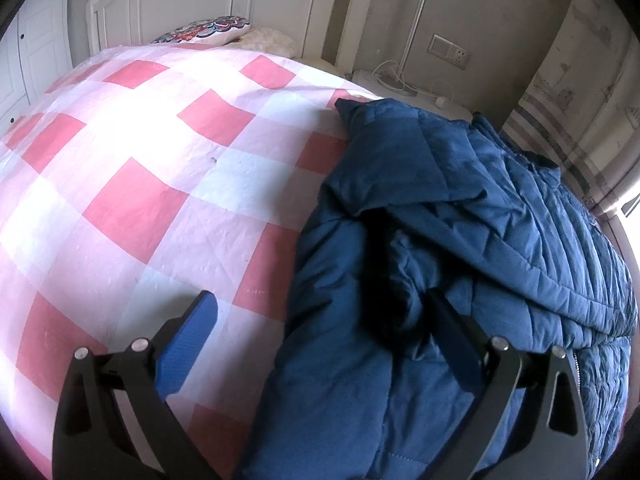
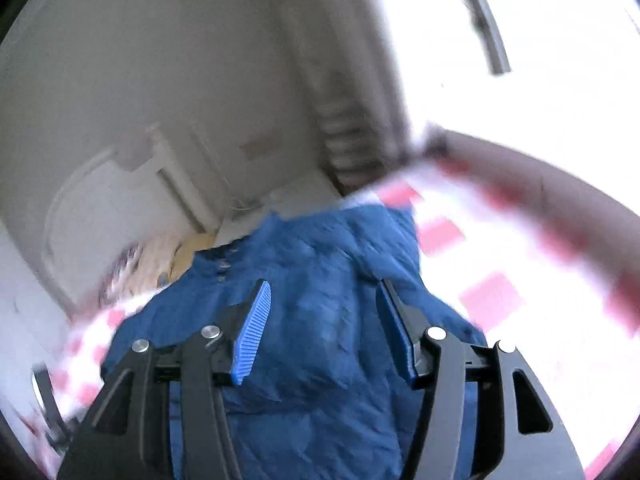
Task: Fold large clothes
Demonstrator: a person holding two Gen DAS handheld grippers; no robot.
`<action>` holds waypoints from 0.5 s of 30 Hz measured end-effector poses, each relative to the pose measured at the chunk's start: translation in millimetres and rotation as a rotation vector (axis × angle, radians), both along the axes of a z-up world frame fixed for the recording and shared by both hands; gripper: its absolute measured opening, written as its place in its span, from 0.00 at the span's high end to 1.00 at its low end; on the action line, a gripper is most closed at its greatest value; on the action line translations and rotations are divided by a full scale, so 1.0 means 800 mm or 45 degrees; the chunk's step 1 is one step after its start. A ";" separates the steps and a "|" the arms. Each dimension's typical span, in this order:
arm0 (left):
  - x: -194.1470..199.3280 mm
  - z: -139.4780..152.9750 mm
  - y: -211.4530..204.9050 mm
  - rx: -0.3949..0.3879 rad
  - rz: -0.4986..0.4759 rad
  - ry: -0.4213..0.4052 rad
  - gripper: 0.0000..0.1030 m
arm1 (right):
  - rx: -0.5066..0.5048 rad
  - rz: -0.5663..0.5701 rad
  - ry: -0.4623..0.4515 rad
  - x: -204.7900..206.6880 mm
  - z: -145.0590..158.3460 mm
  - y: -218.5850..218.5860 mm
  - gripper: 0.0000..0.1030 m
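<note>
The left hand-held gripper (image 1: 320,320) and right hand-held gripper (image 2: 324,308) both hover open, gripping nothing, over the jacket (image 1: 460,240) bunched at the bed (image 1: 140,160) edge, so a shallow pinch could slip off its puffy layers or drag it overboard.

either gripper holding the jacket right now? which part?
Neither. Left gripper and right gripper are both open over the blue jacket, with nothing pinched between the fingers.

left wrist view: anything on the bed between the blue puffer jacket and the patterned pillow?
Nothing: in the left wrist view only bare pink-checked bedspread stretches from the blue puffer jacket to the patterned pillow by the headboard.
</note>
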State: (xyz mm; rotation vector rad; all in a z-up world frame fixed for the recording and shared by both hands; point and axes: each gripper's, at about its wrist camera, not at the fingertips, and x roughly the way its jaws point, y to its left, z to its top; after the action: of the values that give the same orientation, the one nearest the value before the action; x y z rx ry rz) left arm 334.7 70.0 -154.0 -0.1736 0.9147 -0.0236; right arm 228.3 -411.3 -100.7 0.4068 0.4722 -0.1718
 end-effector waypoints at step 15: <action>-0.034 0.080 -0.014 -0.109 -0.037 -0.189 0.07 | -0.452 0.256 0.415 0.098 -0.083 0.088 0.42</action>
State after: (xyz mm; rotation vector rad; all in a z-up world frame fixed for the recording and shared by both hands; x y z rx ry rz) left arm 307.3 58.9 -89.7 -0.2350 0.7688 -0.1013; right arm 306.4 -341.1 -167.0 -0.0203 0.7842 -0.1239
